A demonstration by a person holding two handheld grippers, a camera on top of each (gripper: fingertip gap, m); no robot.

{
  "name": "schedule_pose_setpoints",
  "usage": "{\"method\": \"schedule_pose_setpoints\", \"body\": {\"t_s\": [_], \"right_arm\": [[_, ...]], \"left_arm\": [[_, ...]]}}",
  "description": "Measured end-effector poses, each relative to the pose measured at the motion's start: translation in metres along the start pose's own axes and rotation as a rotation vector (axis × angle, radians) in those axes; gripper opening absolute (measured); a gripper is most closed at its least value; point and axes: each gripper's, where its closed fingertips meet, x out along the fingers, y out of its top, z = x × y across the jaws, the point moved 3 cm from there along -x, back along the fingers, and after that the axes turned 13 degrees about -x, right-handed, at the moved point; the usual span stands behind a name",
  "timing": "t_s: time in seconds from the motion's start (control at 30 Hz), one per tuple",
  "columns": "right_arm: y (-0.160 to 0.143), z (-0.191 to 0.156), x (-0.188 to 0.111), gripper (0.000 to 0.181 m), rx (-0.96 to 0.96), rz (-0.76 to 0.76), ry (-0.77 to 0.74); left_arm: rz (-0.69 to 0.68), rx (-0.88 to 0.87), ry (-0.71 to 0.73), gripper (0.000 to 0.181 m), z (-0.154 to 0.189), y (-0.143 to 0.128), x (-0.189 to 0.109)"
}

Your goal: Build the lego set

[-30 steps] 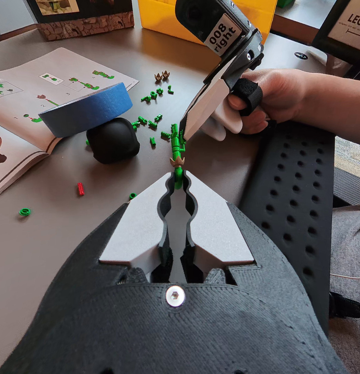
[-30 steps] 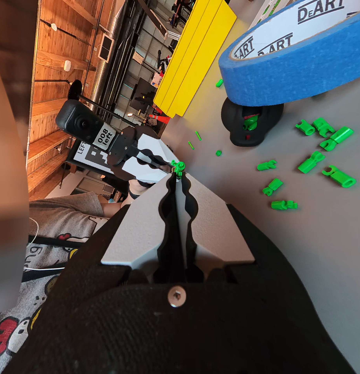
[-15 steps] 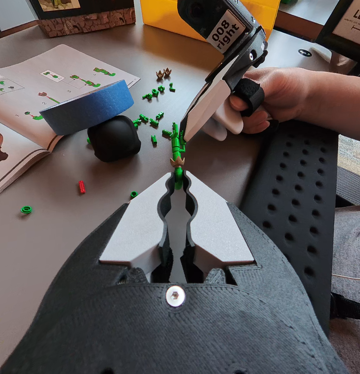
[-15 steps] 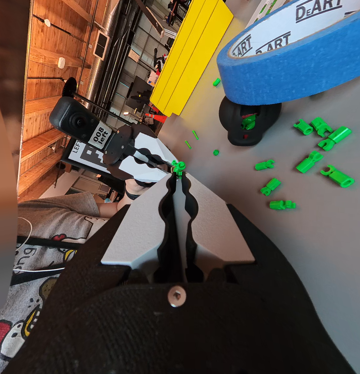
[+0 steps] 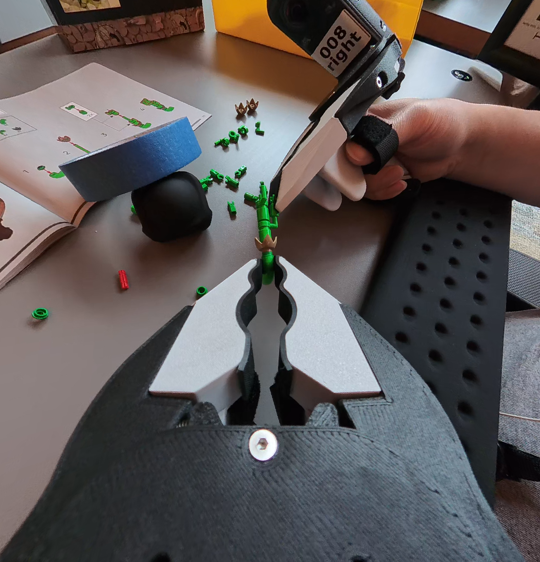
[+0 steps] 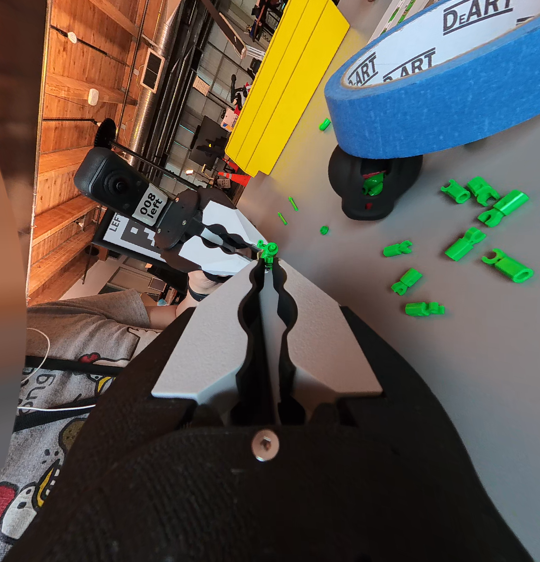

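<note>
Two tongs pinch one slim green stem (image 5: 265,222) above the bench (image 5: 80,349): the left tongs (image 5: 267,267) nip its base, the right tongs (image 6: 267,262) its far end. It looks light, stiff and prone to snapping at its joints, best gripped beside them.

Booklet (image 5: 34,146) cut off at left edge

Even, bright daylight fills both views, with soft shadows under the blue ring-shaped tape roll (image 5: 132,164) on the smooth grey table (image 5: 65,349). Wide-angle distortion bends the edges; the right wrist view's left margin is blurred, and its small bright-green plastic pieces (image 6: 463,243) look overexposed.
</note>
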Motion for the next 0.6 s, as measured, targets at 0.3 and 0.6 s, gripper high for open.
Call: {"method": "schedule_pose_setpoints", "body": {"t_s": [0.3,0.6], "right_arm": [[-0.0006,0.0003,0.0006,0.003,-0.004,-0.006,-0.004],[0.0043,-0.0021,-0.0003,0.003,0.009,0.026,0.028]], "left_arm": [[-0.01,0.003,0.006,0.005,-0.0001,-0.0009,0.0008],[0.016,-0.01,-0.012,0.005,0.0006,0.0025,0.0006]]}}
